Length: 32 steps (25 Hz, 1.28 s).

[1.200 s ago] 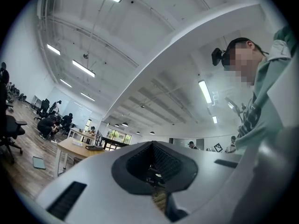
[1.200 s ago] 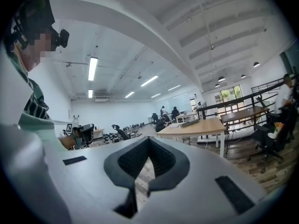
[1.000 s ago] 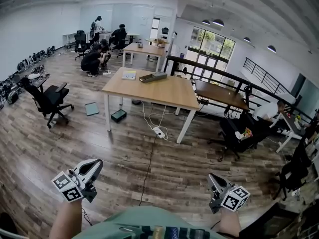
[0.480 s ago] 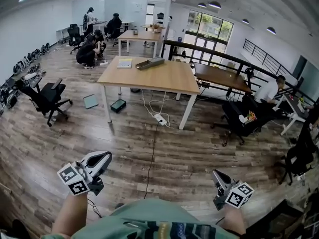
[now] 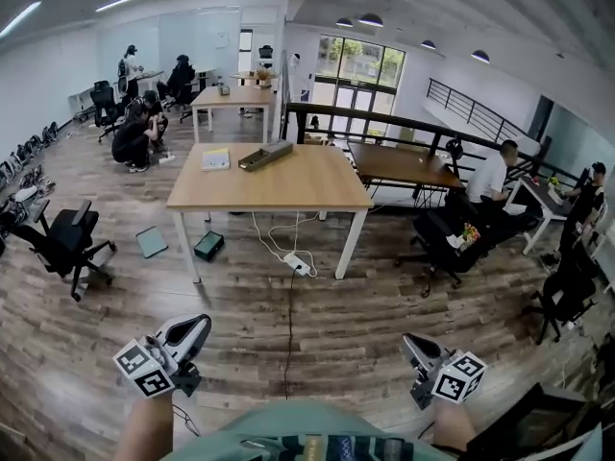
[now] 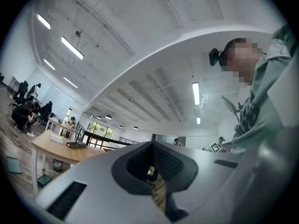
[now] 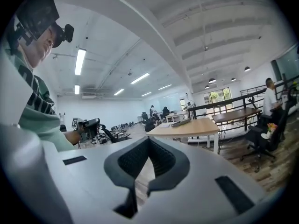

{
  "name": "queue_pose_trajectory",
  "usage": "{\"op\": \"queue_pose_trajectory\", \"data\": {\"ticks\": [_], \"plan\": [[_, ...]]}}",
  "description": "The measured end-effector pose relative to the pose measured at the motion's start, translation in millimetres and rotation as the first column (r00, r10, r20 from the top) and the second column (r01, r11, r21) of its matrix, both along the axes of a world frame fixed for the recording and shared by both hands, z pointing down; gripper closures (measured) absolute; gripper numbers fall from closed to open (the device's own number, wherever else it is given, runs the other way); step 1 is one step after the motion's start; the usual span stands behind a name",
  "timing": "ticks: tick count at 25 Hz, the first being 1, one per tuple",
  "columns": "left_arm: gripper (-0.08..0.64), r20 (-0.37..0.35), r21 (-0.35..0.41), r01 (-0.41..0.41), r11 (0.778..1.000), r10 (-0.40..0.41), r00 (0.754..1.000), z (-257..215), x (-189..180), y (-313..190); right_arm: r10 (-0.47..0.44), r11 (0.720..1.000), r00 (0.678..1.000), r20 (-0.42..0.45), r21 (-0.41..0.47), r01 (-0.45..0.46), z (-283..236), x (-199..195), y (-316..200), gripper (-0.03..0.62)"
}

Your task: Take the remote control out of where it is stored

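No remote control shows in any view. A long dark box (image 5: 266, 154) and a pale booklet (image 5: 215, 158) lie at the far side of a wooden table (image 5: 288, 188) across the room. Both grippers are held low and close to the person's body, far from that table. My left gripper (image 5: 197, 327) is shut with nothing in it; in the left gripper view my left gripper (image 6: 152, 146) points up toward the ceiling. My right gripper (image 5: 411, 342) has its jaws together and holds nothing; in the right gripper view my right gripper (image 7: 148, 140) aims toward the table (image 7: 187, 127).
A white power strip (image 5: 295, 263) and its cables lie on the wood floor under the table. A black office chair (image 5: 63, 241) stands at left, a seated person and chairs (image 5: 452, 241) at right. Several people work at the far tables (image 5: 231, 96). A black railing (image 5: 384, 128) runs behind.
The head view has swung round, so the table sits more to the left and the seated people at right show more. Both grippers stay low and shut, almost unmoved.
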State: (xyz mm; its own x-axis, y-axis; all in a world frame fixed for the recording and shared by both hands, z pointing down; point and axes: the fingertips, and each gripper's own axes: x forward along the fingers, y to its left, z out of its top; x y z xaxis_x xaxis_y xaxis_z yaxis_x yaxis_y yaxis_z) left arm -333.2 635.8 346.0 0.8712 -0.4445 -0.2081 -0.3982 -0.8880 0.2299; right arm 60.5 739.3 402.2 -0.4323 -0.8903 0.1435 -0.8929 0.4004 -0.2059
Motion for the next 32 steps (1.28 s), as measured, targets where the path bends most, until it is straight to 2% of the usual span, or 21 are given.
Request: {"op": "queue_pose_trajectory", "data": {"ticks": [3, 9, 13, 16, 19, 23, 26, 29, 32], "plan": [[0.566, -0.008, 0.020, -0.017, 1.000, 0.018, 1.000, -4.5, -23.9, -42.9, 0.043, 0.999, 0.999, 0.022, 0.007, -0.044, -8.3, -19.4, -38.9, 0.588], [0.566, -0.025, -0.025, -0.024, 0.999, 0.023, 0.999, 25.1, -64.0, -99.3, 0.003, 1.000, 0.999, -0.036, -0.012, -0.003, -1.7, -68.2, -97.7, 0.588], [0.566, -0.035, -0.039, -0.026, 0.999, 0.024, 0.999, 34.1, -68.5, -134.6, -0.004, 1.000, 0.998, -0.058, -0.023, 0.003, -1.3, -73.8, -131.8, 0.588], [0.566, -0.024, -0.067, -0.017, 0.998, 0.015, 1.000, 48.3, -62.0, -155.5, -0.004, 0.999, 0.999, -0.046, -0.038, 0.002, 8.3, -60.7, -159.1, 0.588], [0.566, -0.007, -0.082, 0.007, 0.997, -0.008, 1.000, 54.2, -48.8, -174.2, -0.022, 0.999, 0.999, -0.027, -0.051, 0.020, 18.5, -44.9, -190.4, 0.588], [0.566, 0.006, -0.058, 0.062, 0.996, -0.061, 0.998, 46.1, -12.7, -210.2, -0.093, 0.995, 0.996, -0.004, -0.032, 0.093, 29.5, -12.8, -249.5, 0.588], [0.566, -0.008, -0.051, 0.092, 0.994, -0.092, 0.996, 30.1, 26.2, -229.2, -0.135, 0.991, 0.991, 0.016, -0.022, 0.135, 19.5, 22.7, -292.0, 0.588], [0.566, 0.013, -0.028, 0.133, 0.991, -0.132, 0.991, 21.1, 63.9, -241.2, -0.180, 0.984, 0.984, 0.007, -0.011, 0.180, 9.0, 64.2, -324.9, 0.588], [0.566, -0.019, -0.049, 0.180, 0.982, -0.181, 0.983, 20.5, 93.0, -262.2, -0.211, 0.977, 0.977, 0.025, 0.007, 0.211, 8.5, 96.7, -360.5, 0.588]]}}
